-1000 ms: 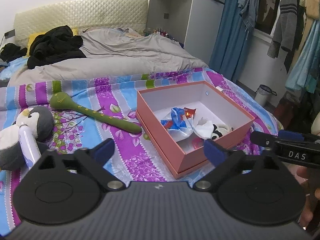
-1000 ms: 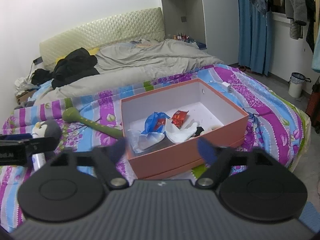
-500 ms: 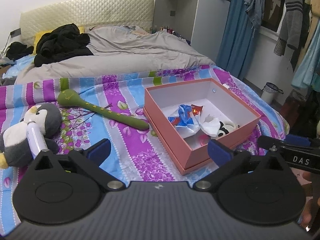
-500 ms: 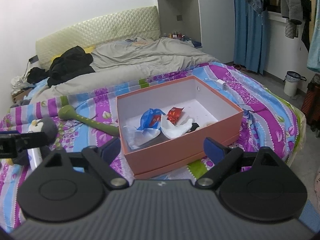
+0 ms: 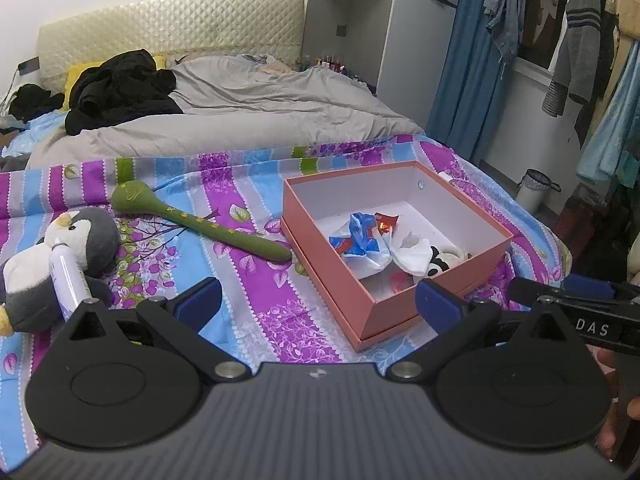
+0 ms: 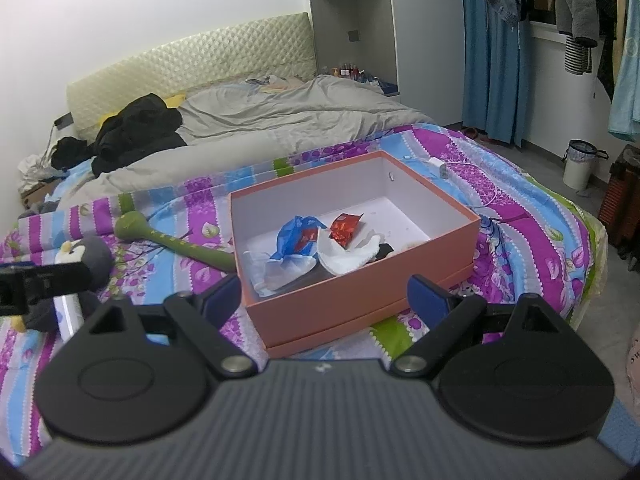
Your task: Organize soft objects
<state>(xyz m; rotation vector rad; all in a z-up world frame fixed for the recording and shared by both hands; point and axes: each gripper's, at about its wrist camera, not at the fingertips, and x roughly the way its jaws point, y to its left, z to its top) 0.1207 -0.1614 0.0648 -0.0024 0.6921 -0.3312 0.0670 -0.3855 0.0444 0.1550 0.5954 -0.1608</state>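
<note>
An open orange box (image 5: 328,256) (image 6: 360,296) sits on the striped bedspread and holds a blue-and-white bag (image 5: 360,240), a red wrapper (image 6: 344,228), a white cloth (image 6: 344,258) and a small panda toy (image 5: 438,258). Left of it lie a green soft stick toy (image 5: 200,224) (image 6: 176,242) and a penguin plush (image 5: 84,240) (image 6: 96,256) with a white tube (image 5: 70,280) leaning on it. My left gripper (image 5: 318,302) hovers open and empty before the box's near left corner. My right gripper (image 6: 326,296) hangs open and empty just short of the box's front wall.
The purple, blue and green bedspread (image 5: 248,276) covers the foot of the bed; a grey duvet (image 5: 240,120) and black clothes (image 5: 120,92) lie further back. A white charger with its cable (image 6: 440,166) lies behind the box. Right of the bed are blue curtains, hanging clothes and a bin (image 6: 578,164).
Both views have barely shifted. The grippers stay open and the objects lie where they were.
</note>
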